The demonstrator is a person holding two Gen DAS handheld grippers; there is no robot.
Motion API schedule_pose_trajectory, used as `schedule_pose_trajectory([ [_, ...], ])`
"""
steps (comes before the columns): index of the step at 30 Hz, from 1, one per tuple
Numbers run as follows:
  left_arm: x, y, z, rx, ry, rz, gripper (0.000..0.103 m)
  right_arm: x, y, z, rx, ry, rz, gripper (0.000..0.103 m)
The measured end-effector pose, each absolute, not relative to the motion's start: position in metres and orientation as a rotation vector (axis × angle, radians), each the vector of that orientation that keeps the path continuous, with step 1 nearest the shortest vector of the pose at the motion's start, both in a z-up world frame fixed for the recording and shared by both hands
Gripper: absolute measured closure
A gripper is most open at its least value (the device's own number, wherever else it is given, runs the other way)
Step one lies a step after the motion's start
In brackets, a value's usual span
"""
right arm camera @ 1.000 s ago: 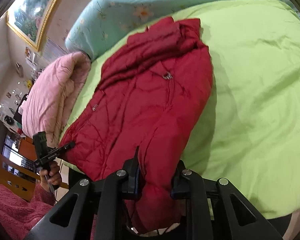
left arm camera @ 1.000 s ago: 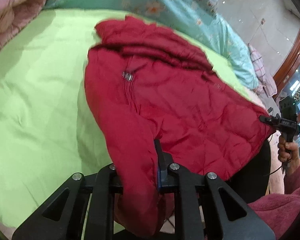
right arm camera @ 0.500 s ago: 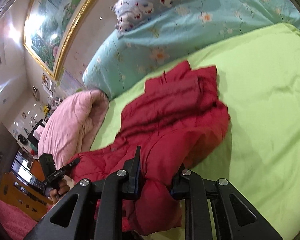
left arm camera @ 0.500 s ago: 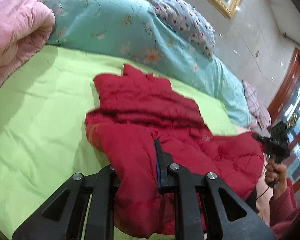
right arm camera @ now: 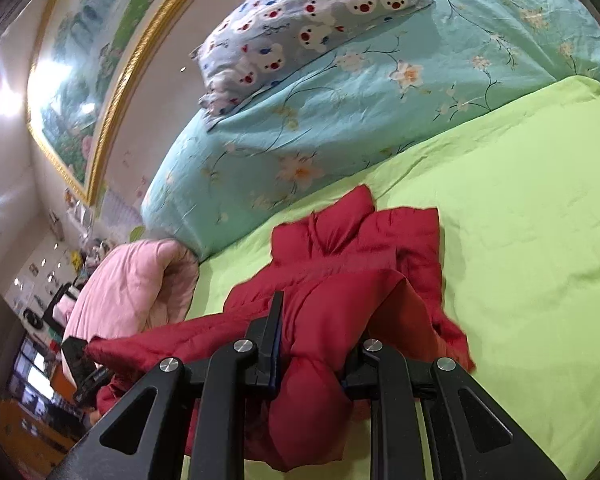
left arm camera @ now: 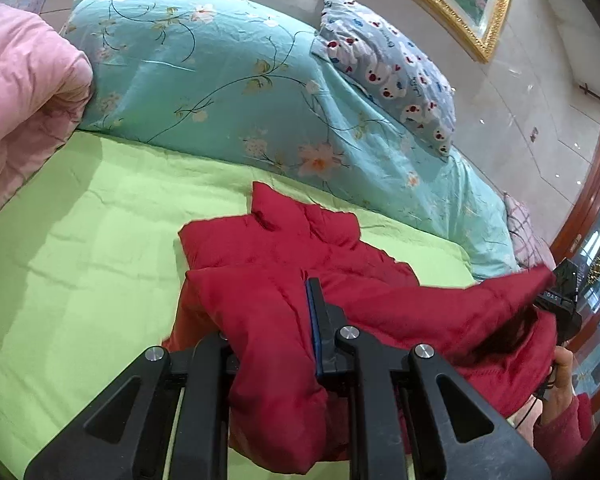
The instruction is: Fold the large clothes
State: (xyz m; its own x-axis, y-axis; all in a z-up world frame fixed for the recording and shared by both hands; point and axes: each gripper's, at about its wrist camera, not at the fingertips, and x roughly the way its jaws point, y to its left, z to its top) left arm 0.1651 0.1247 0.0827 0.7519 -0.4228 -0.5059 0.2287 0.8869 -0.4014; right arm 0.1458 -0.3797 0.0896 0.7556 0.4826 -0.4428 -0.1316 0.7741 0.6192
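Note:
A red padded jacket (left arm camera: pixel 300 240) lies on the lime-green bedspread (left arm camera: pixel 80 240), its collar end toward the pillows. My left gripper (left arm camera: pixel 276 312) is shut on one bottom corner of it, the cloth bunched between the fingers and hanging below. My right gripper (right arm camera: pixel 320 340) is shut on the other bottom corner of the red jacket (right arm camera: pixel 360 248). The hem is stretched taut between the two grippers, lifted off the bed and carried over the jacket's lower half. In the left wrist view the right gripper (left arm camera: pixel 560 300) shows at the far right, held by a hand.
A long teal floral bolster (left arm camera: pixel 220 80) and a grey bear-print pillow (left arm camera: pixel 388 68) lie along the head of the bed. A rolled pink quilt (left arm camera: pixel 16 92) sits at the left. Green bedspread (right arm camera: pixel 520 220) lies open to the right of the jacket. A gold-framed picture (right arm camera: pixel 80 80) hangs above.
Both grippers have risen and moved toward the pillows with the jacket's hem, so the bottom half now lifts and doubles over the upper half. The jacket looked flat and long a second ago.

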Motion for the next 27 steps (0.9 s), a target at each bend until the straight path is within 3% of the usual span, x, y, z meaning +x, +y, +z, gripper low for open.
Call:
schedule_pose_trajectory([
  [16,0.322,0.114,0.029,-0.354,0.786,-0.255,0.089,0.291,-0.397,0.023,0.764,0.751,0.210,0.084],
  [27,0.379,0.106,-0.013,-0.368,0.831,-0.244,0.087,0.342,-0.408,-0.029,0.875,0.782,0.131,0.083],
])
